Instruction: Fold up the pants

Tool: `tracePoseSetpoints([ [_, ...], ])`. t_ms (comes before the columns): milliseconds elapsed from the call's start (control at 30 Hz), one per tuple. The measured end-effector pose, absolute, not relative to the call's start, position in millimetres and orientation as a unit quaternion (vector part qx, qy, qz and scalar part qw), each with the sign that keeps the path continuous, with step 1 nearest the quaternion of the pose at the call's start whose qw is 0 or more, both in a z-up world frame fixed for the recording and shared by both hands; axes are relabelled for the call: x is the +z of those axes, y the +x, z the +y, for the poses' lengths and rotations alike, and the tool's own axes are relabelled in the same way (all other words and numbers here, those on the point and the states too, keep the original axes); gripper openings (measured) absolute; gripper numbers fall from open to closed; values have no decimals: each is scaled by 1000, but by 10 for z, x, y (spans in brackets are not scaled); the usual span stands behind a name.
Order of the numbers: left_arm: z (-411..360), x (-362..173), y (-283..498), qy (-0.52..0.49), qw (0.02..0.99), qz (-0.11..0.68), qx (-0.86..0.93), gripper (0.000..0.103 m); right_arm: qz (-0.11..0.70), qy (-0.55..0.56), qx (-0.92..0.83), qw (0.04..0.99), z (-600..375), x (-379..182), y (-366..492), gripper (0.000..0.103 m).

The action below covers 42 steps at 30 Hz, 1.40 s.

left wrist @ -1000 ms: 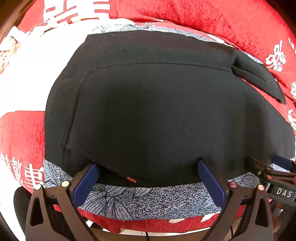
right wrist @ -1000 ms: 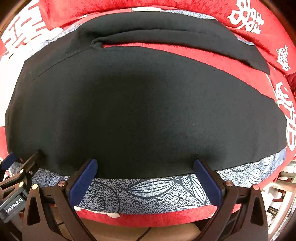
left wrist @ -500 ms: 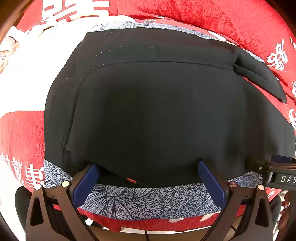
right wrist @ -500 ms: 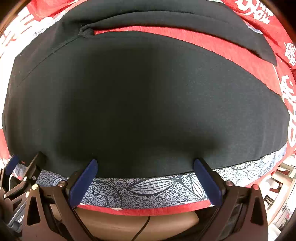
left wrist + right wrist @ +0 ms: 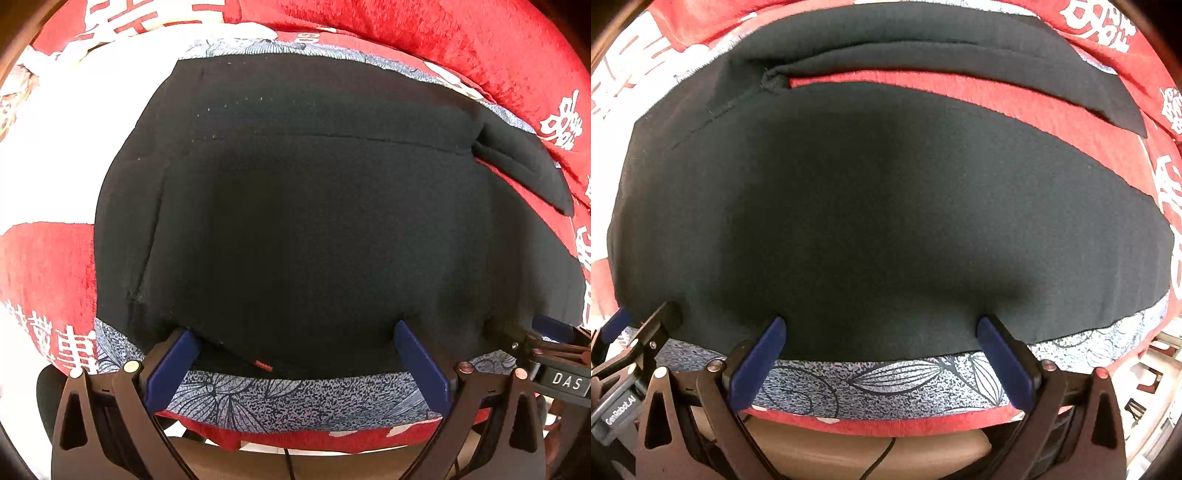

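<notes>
Black pants (image 5: pixel 314 229) lie spread flat on a red cover with white characters; the waistband end fills the left wrist view, the legs (image 5: pixel 886 206) the right wrist view. A strip of red shows between the near leg and the far leg (image 5: pixel 960 48). My left gripper (image 5: pixel 295 332) stands open at the near hem of the waist part, blue pads wide apart, nothing between them. My right gripper (image 5: pixel 882 328) is open too, at the near edge of the leg. Each gripper shows at the other view's side: the right gripper (image 5: pixel 554 332), the left gripper (image 5: pixel 639 332).
The cover has a blue-grey leaf-patterned border (image 5: pixel 886 380) along the near edge. A white patch (image 5: pixel 66 147) of the cover lies left of the pants. A red cushion (image 5: pixel 443 37) rises behind. A dark cable (image 5: pixel 882 458) hangs below the front edge.
Both grippers stay open at the near edge. The right wrist view has shifted forward and lower over the leg; the left one has hardly moved.
</notes>
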<state>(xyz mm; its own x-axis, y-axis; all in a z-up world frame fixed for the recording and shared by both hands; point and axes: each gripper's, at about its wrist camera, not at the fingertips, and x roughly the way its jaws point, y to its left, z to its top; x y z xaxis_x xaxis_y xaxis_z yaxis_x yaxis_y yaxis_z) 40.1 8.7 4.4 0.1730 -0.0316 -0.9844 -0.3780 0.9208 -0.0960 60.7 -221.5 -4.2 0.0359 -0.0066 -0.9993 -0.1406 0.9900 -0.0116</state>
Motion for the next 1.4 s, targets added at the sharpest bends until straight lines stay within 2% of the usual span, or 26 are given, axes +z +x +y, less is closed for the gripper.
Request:
tracePoseSetpoints([
  [367, 187, 244, 474, -181, 750, 626, 109, 103, 596, -26, 72, 799, -2270, 402, 853, 103],
  [633, 264, 330, 309, -242, 715, 649, 94, 103, 580, -41, 88, 809, -2079, 591, 745, 103],
  [867, 23, 701, 158, -141, 781, 598, 117, 103, 524, -46, 125, 841, -1941, 835, 627, 103],
  [1000, 11, 800, 239, -131, 799, 577, 111, 103, 499, -77, 166, 847, -1844, 902, 598, 103],
  [1067, 54, 808, 275, -133, 802, 572, 110, 103, 449, -82, 181, 871, -1828, 1065, 557, 97],
  [1100, 83, 799, 301, -132, 804, 569, 111, 103, 393, -77, 190, 897, -1843, 1241, 488, 94],
  [1167, 161, 745, 392, -136, 807, 565, 110, 103, 326, -75, 189, 923, -1850, 1452, 417, 99],
  [1200, 196, 710, 447, -137, 805, 566, 110, 103, 317, -80, 182, 927, -1831, 1494, 436, 103],
  [1333, 355, 583, 751, -144, 798, 573, 118, 103, 390, -128, 206, 888, -1614, 1241, 875, 103],
  [1400, 457, 542, 871, -155, 795, 575, 114, 103, 383, -162, 220, 882, -1517, 1155, 1024, 103],
])
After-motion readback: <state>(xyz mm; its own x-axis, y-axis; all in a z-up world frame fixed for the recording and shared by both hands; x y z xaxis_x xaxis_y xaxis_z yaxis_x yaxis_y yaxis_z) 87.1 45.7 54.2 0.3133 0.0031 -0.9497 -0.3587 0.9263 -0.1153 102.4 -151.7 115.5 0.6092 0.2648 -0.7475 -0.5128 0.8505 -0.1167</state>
